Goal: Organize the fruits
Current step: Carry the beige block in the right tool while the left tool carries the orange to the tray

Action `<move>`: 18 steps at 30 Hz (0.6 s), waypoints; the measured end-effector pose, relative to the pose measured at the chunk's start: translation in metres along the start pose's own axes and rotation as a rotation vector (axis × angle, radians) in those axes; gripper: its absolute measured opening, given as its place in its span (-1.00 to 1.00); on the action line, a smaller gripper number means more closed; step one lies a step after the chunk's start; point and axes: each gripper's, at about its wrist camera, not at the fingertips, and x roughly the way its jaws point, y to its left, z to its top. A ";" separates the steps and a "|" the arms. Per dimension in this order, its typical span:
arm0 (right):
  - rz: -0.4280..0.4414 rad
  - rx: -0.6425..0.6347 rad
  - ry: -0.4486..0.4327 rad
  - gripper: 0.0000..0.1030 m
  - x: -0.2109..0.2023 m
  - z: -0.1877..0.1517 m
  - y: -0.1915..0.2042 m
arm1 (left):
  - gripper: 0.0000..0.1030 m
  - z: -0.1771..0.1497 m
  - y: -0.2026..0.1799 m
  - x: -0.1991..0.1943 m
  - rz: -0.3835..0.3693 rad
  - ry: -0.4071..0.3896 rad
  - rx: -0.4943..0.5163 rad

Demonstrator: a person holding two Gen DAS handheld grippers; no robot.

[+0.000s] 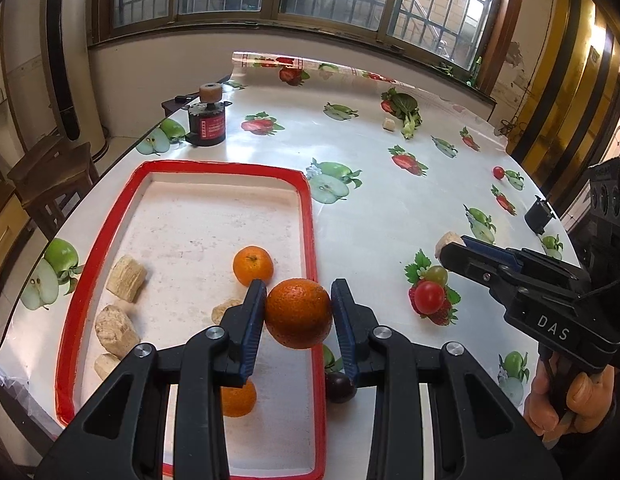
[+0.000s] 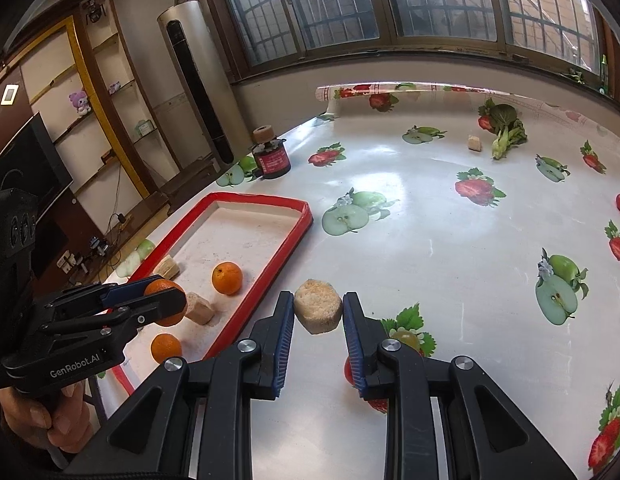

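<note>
My left gripper (image 1: pixel 298 306) is shut on an orange (image 1: pixel 298 313) and holds it above the right rim of the red-rimmed tray (image 1: pixel 310 216). In the tray lie two more oranges (image 1: pixel 253 266) (image 1: pixel 238 398) and several beige chunks (image 1: pixel 126 278). My right gripper (image 2: pixel 318 312) is shut on a round beige chunk (image 2: pixel 318 311) above the table, right of the tray (image 2: pixel 288 242). A cherry tomato (image 1: pixel 429 297) and a dark plum (image 1: pixel 341 387) lie on the table. The right view also shows the left gripper (image 2: pixel 166 300) with its orange (image 2: pixel 166 286).
A dark jar with a cork lid (image 1: pixel 207 122) stands behind the tray. At the far side lie a leafy green (image 1: pixel 410 114), a small beige cube (image 1: pixel 388 124) and another cherry tomato (image 1: pixel 498 172). The tablecloth has printed fruit. The table edge runs left of the tray.
</note>
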 end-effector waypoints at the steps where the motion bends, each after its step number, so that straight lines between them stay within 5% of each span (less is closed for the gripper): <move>1: 0.005 -0.002 0.001 -0.51 0.001 0.000 0.003 | -0.40 0.000 0.003 0.000 0.004 0.000 -0.003; 18: 0.064 -0.035 0.024 -0.51 0.028 0.009 0.037 | -0.40 0.006 0.038 0.003 0.053 -0.001 -0.044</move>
